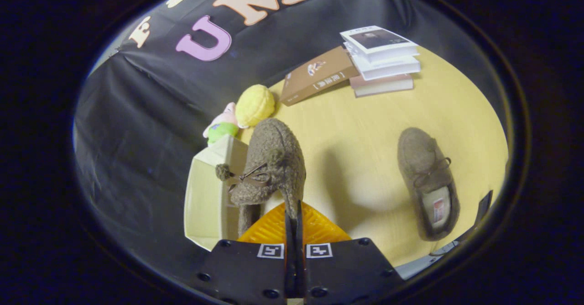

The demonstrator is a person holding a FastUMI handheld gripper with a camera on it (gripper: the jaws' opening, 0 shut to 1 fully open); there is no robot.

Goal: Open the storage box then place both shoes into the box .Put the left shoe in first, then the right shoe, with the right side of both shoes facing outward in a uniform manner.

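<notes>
Gripper [294, 213] fingers are clamped together on the heel rim of one fuzzy brown shoe [269, 163], held up w/ toe pointing away, bow on top. Just to its left is the open cream storage box [205, 200]; shoe prob partly over it, hard to tell. Other shoe [426, 181] lies on the yellow table [360, 127], well off to the right. Beyond: plush toys [242, 113], stacked books [378, 58].

Dim, warm overhead light throws soft shadows across the table [365, 127] ahead; fisheye bending blurs the edges.
</notes>
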